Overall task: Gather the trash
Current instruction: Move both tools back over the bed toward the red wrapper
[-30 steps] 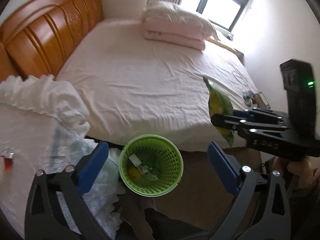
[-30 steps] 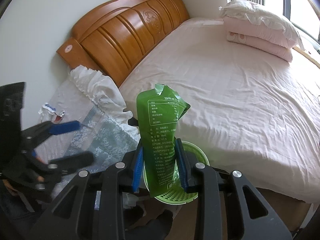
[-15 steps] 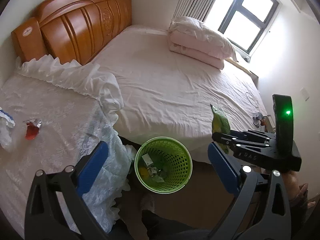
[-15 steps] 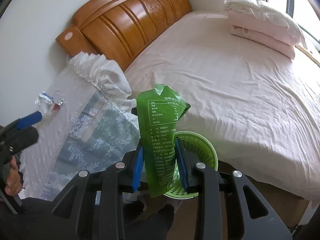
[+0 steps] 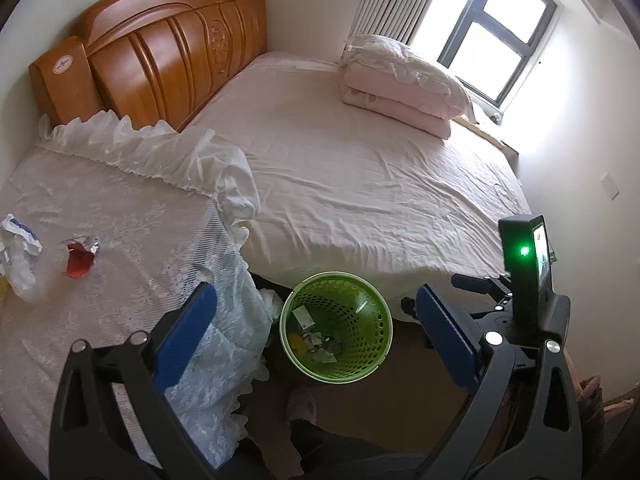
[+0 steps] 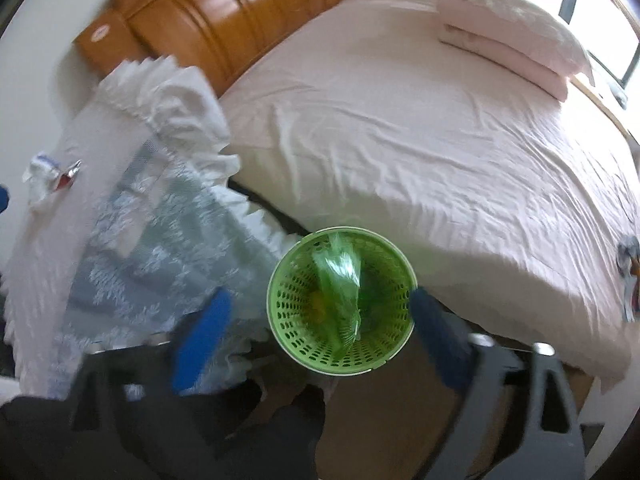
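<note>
One green pouch (image 6: 340,280) between parted right tongs (image 6: 316,320)

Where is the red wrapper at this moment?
In the left wrist view the red wrapper lies far left on the lace cloth, beside the crumpled white wrapper.

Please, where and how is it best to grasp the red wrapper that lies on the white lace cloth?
Probably take the red wrapper at its raised, crumpled silver end from above, jaws straddling that ridge. It lies nearly flat on the lace cloth, so a side approach offers little. The open left gripper seems nearer.
</note>
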